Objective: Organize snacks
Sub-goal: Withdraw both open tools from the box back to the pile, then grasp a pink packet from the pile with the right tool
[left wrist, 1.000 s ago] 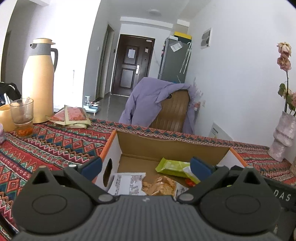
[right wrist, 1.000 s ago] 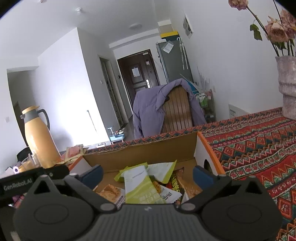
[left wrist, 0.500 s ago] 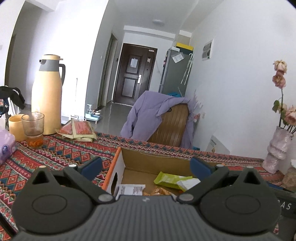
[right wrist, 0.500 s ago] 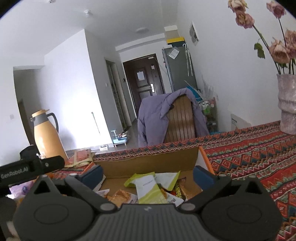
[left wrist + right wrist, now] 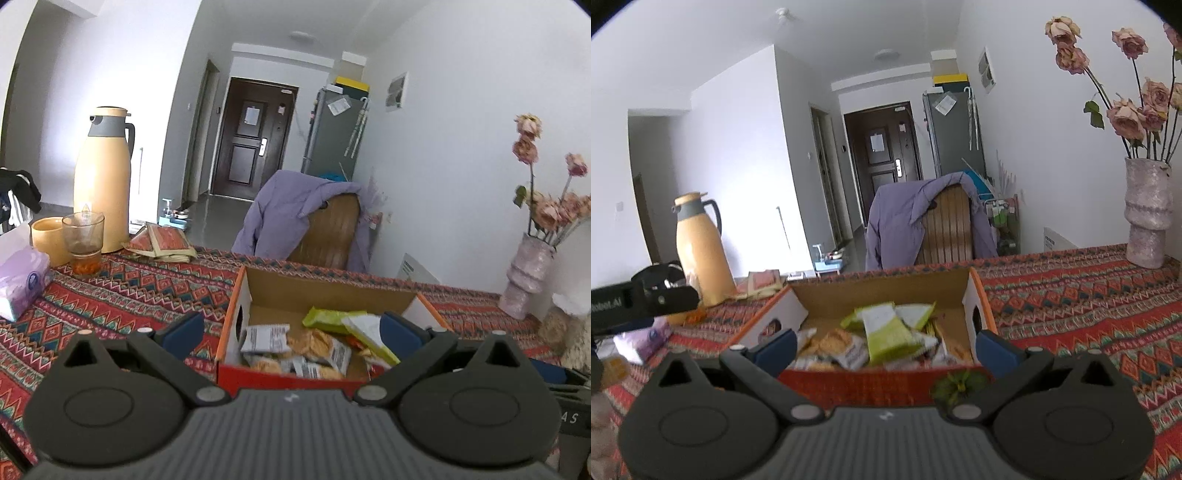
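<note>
An open cardboard box (image 5: pixel 317 291) with orange-red outer walls sits on the patterned tablecloth and holds several snack packets, among them green-and-white wrappers (image 5: pixel 332 317) and biscuit packs (image 5: pixel 314 343). The box also shows in the right wrist view (image 5: pixel 886 291), with a green-and-white packet (image 5: pixel 886 330) on top of the pile. My left gripper (image 5: pixel 291 330) is open and empty, just short of the box's near wall. My right gripper (image 5: pixel 886 345) is open and empty at the same near wall. The left gripper's body (image 5: pixel 639 299) shows at the right view's left edge.
A tan thermos (image 5: pixel 101 177), a glass (image 5: pixel 83 240), a tan cup (image 5: pixel 48 236), a tissue pack (image 5: pixel 22 280) and flat red sachets (image 5: pixel 162 243) stand at the left. A vase of dried roses (image 5: pixel 1147 214) stands at the right. A chair with a purple jacket (image 5: pixel 306 221) is behind the table.
Both grippers have drawn back and up from over the box, so its near red wall now shows. Both stay open and empty.
</note>
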{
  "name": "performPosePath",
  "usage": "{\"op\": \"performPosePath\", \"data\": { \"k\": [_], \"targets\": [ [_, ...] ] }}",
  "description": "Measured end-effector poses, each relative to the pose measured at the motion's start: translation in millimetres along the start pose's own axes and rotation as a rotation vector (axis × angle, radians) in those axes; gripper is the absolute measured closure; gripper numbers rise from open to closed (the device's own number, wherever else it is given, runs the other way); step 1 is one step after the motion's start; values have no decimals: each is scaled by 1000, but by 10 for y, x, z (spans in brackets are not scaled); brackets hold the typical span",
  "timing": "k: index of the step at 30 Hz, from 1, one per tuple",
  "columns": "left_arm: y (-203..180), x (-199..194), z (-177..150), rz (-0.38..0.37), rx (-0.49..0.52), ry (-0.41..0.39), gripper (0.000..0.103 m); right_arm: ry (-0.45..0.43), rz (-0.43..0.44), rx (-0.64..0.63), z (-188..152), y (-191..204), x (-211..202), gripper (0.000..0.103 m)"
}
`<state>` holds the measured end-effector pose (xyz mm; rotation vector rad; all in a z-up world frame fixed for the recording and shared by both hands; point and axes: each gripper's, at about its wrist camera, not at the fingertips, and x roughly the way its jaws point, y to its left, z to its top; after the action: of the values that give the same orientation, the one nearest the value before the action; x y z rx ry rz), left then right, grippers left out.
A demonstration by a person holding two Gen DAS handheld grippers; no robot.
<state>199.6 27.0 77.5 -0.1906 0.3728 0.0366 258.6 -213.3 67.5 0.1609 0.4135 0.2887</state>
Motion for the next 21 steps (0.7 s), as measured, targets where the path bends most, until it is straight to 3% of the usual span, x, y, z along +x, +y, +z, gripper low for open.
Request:
{"op": "performPosePath", "data": {
  "k": [6,15,21],
  "targets": [
    [76,-225,-280,-32,6,23,0,39,0,-25,-329,18,-226,0],
    [180,-371,-764,2,73,89,0,73,-18,-51,-701,-46,-484,0],
    [181,-388,-958,-6,107,91,0,90,-33,-62,-836,-118,-584,0]
  ]
}}
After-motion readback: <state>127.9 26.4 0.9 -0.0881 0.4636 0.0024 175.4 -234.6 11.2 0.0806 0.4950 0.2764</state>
